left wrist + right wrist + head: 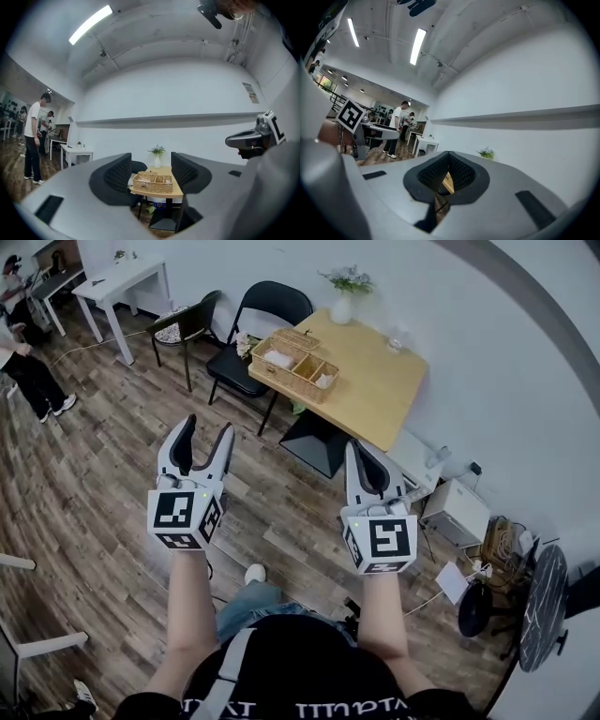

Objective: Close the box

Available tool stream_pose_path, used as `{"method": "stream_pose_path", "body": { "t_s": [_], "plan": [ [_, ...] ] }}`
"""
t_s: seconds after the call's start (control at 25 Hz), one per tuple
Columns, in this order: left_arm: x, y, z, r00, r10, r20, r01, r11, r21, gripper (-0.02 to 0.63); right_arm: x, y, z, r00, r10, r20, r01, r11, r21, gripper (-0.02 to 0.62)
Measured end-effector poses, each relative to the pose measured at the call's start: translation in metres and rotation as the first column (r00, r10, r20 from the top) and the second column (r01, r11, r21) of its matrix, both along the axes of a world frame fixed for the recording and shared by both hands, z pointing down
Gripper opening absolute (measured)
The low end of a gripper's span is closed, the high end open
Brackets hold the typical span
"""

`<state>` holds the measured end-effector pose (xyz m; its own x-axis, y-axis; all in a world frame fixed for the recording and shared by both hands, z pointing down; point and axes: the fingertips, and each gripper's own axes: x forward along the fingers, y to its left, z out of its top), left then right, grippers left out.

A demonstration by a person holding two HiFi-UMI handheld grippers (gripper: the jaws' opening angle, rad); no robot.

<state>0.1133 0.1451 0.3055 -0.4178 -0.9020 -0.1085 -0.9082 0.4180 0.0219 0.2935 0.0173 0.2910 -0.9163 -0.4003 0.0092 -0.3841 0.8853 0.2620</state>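
The box point(294, 363) is a woven wicker basket with compartments, standing on the near-left corner of a wooden table point(380, 385), its lid point(296, 337) tipped back. Both grippers are held up in the air, well short of the table. My left gripper point(208, 433) is open with nothing between its fingers; in the left gripper view the box point(152, 183) shows far off between the spread jaws of the left gripper point(151, 162). My right gripper point(364, 457) is shut and empty, and in its own view the tips of the right gripper point(447, 157) meet.
A black folding chair point(259, 321) stands left of the table, a second chair point(186, 324) beyond it. A white vase with flowers point(343, 298) sits on the table's far edge. White table point(122, 277) and a person point(30, 376) at the far left. White box point(457, 512) and cables at the right.
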Motion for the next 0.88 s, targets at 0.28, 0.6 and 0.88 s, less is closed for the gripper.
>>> {"method": "stream_pose_path", "body": {
  "t_s": [0.28,0.6,0.88],
  "plan": [
    [-0.067,-0.005,-0.006,1.000,0.024,0.015,-0.024,1.000,0.014,0.250,-0.072,-0.001,0.001,1.000,0.027,-0.004,-0.027,1.000,-0.008,0.015],
    [-0.119,-0.002,-0.008,1.000,-0.014,-0.003,0.014,1.000,0.026,0.250,-0.122,-0.004,-0.002,1.000,0.009,-0.010,-0.009,1.000,0.004,0.015],
    [-0.162,-0.018,0.005,0.998,-0.042,-0.036,0.043,0.999,0.025,0.250,-0.160,-0.029,0.006,1.000,0.001,-0.009,-0.001,1.000,-0.013,0.015]
  ]
}}
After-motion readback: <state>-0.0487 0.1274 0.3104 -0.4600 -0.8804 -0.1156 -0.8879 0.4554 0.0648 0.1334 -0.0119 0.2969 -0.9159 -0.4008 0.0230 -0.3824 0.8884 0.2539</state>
